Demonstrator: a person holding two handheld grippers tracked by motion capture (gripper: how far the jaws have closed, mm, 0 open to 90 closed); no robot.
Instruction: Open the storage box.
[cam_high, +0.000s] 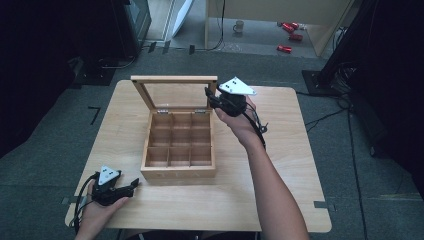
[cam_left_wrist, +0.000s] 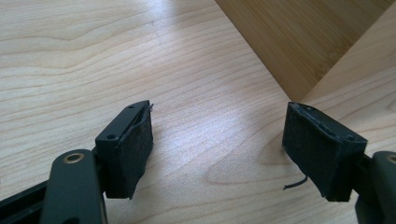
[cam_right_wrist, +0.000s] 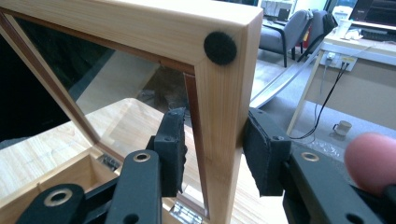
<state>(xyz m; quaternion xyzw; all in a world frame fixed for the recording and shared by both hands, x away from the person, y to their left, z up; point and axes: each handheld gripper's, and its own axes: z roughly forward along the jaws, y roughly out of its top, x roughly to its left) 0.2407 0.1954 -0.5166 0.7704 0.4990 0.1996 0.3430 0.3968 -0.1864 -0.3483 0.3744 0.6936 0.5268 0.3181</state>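
The wooden box (cam_high: 179, 145) sits mid-table, its glass lid (cam_right_wrist: 224, 116) raised at the far side; the right gripper (cam_right_wrist: 212, 156) pinches the lid's right frame edge, so a slip could let it slam; the left gripper (cam_left_wrist: 217, 154), jaws spread and empty, rests near-left beside the box, too far to brace it.

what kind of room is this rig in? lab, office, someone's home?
Probably an office or lab set up for recording. A grey office chair and a desk with monitors stand behind, cables trail over the carpeted floor, and a lone wooden table stands between black curtains.
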